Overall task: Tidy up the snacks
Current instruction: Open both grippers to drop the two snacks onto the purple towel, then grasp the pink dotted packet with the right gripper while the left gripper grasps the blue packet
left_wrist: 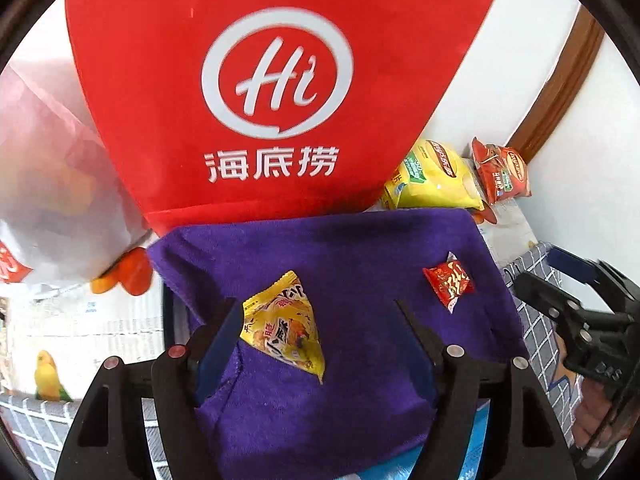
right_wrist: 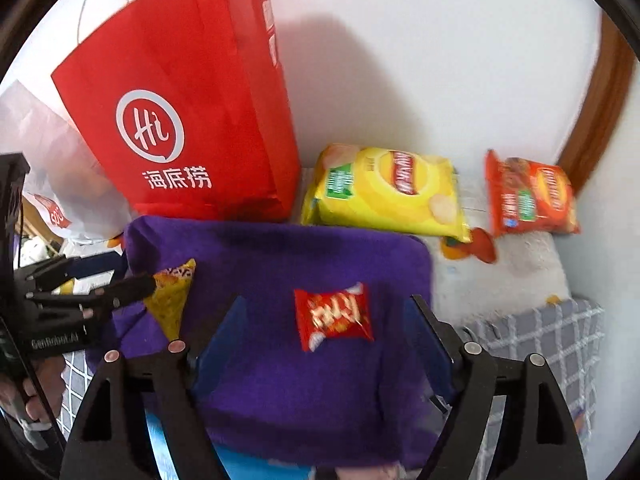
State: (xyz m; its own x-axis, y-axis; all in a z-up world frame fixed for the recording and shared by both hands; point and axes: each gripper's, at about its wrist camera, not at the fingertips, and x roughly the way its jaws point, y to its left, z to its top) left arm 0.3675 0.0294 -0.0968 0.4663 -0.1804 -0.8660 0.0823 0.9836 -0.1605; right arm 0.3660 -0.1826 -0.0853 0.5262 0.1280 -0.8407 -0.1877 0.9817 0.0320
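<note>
A purple cloth (left_wrist: 320,248) (right_wrist: 280,256) covers a raised surface. On it lie a yellow triangular snack packet (left_wrist: 286,324) (right_wrist: 172,300) and a small red snack packet (left_wrist: 448,284) (right_wrist: 334,314). My left gripper (left_wrist: 314,308) is open above the yellow packet, which shows between its fingers, close to the left one. My right gripper (right_wrist: 328,300) is open over the red packet, its pads well clear of it. Each gripper also shows in the other's view: the right gripper (left_wrist: 540,270) at the right edge, the left gripper (right_wrist: 132,272) at the left.
A tall red paper bag (left_wrist: 240,80) (right_wrist: 192,100) stands behind the cloth against a white wall. Right of it lie a yellow chip bag (right_wrist: 384,192) (left_wrist: 432,176) and an orange-red chip bag (right_wrist: 528,200) (left_wrist: 500,172). A white plastic bag (left_wrist: 52,200) sits left. Chequered fabric (right_wrist: 560,340) lies at the right.
</note>
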